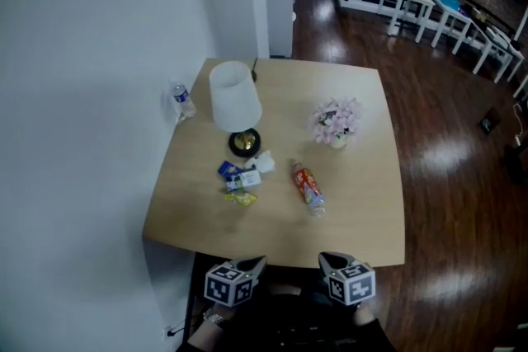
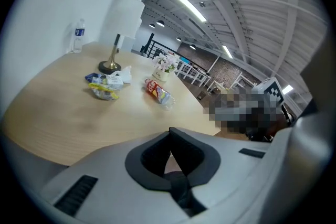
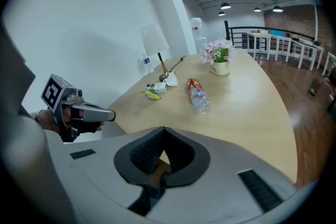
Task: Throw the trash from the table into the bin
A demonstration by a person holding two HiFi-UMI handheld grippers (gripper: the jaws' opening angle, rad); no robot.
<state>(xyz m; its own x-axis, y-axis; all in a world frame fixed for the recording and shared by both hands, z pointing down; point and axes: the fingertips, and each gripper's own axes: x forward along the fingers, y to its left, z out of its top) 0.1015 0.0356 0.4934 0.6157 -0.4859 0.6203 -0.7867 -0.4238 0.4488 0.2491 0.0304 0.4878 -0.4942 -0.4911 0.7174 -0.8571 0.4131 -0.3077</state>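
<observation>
Nearest us, at the table's near edge, the left gripper (image 1: 251, 263) and the right gripper (image 1: 332, 260) hang side by side. Each has its jaws closed tip to tip with nothing between them, as each gripper's own view shows. Both are well short of the trash.

The trash lies mid-table (image 1: 363, 210). A plastic bottle (image 1: 308, 188) with a red label rests on its side, cap end toward us. Just to its left sits a small heap of wrappers (image 1: 241, 176), with a yellow wrapper (image 1: 241, 197) at its near edge and a white crumpled piece beside the lamp (image 1: 234, 99) base. A flower pot (image 1: 336, 124) stands beyond the bottle, and a small water bottle (image 1: 182, 101) stands upright at the far left edge by the wall. Whether that one counts as trash we cannot say. No bin shows in any view.

We judge the lying bottle to be light and thin-walled — it looks close to empty. It should dent under a hard squeeze, and being round and smooth it could roll or squirt away. The best hold is probably across the labelled middle, jaws square to its length and closing gently.

The wrappers look nearly weightless, limp and slick. A pinch on a raised fold or crumpled edge should lift one, while flat film would likely slip from the pads. The boxy white-and-blue piece in the heap seems stiffer and easier to clamp by its sides — though it lies close to the lamp base.
</observation>
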